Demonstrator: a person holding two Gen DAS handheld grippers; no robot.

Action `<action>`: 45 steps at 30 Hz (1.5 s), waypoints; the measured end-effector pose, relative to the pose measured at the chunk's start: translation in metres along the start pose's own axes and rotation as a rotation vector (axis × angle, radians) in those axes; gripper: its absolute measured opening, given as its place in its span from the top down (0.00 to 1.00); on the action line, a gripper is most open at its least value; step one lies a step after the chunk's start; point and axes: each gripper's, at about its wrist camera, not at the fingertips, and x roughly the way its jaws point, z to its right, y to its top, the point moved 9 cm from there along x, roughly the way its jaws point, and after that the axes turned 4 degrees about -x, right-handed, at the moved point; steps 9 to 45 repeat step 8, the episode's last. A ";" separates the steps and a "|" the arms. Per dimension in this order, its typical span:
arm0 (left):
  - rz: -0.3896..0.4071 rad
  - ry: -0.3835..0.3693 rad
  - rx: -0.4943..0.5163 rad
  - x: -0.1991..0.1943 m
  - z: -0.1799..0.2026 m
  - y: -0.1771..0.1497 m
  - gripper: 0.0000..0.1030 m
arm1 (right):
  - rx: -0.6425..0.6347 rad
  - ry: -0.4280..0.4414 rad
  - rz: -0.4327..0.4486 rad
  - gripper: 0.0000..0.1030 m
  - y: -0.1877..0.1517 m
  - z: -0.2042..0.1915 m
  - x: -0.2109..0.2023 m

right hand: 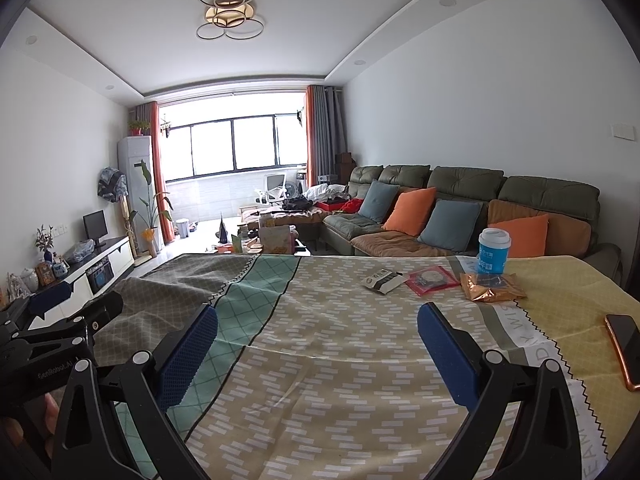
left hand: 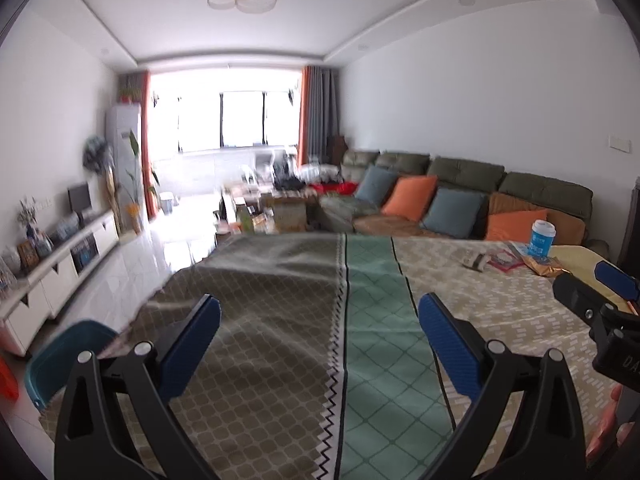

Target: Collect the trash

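Tablecloth (right hand: 340,344) olive, green, beige patterned; cup (right hand: 494,251) blue-white; cushions (right hand: 414,211) orange.

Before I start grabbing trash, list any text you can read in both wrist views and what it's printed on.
"fsenRobot.AI": on the left gripper body, right wrist view.
"DA", cut off: on the right gripper body, left wrist view.
"Y WIS" and "EAM", partial: on the tablecloth border.
Blue cup, black-and-white packet, red packet, gold wrapper: print too small to read.

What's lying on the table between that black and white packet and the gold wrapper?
A flat red packet, seen best in the right wrist view. It lies between the black and white packet and the gold wrapper.
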 end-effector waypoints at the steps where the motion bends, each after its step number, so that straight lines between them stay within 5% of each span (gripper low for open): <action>1: -0.028 -0.009 -0.007 0.004 -0.002 -0.002 0.03 | 0.002 0.002 -0.009 0.04 0.000 0.002 0.001; 8: -0.222 0.005 0.000 0.050 -0.016 -0.006 0.03 | 0.009 -0.035 -0.151 0.04 -0.009 0.031 0.025; 45: -0.222 0.005 0.000 0.050 -0.016 -0.006 0.03 | 0.009 -0.035 -0.151 0.04 -0.009 0.031 0.025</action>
